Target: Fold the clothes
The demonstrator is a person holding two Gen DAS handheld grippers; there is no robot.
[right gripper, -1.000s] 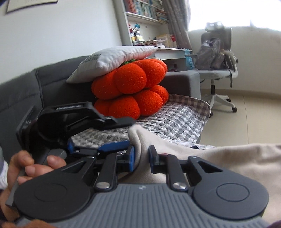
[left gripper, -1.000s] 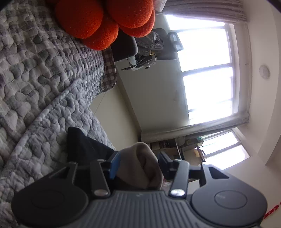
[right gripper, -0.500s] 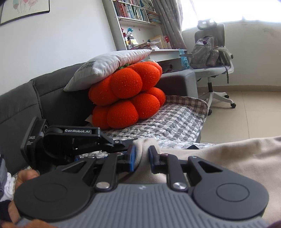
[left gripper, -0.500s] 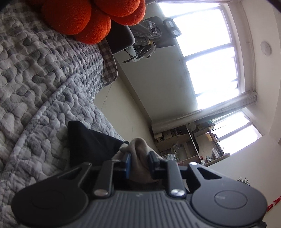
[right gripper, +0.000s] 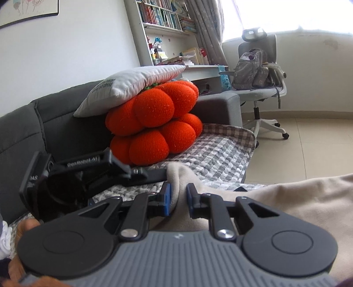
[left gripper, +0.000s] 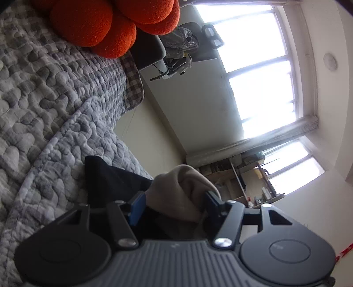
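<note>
Beige garment (right gripper: 286, 194) is pinched at two points so it hangs taut for the fold. Right gripper (right gripper: 178, 198) is clamped on an edge bunch, near side of the orange cushion (right gripper: 154, 123). Left gripper (left gripper: 174, 205) has jaws spread with a cloth wad between them, apparently loose; it hovers over the quilt (left gripper: 55, 99) below that cushion.

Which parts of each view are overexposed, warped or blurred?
Left wrist view: windows blown white, room lines bowed and tilted by the fisheye, beige garment soft. Right wrist view: window glares, left gripper is slightly blurred, orange cushion sharp.
</note>
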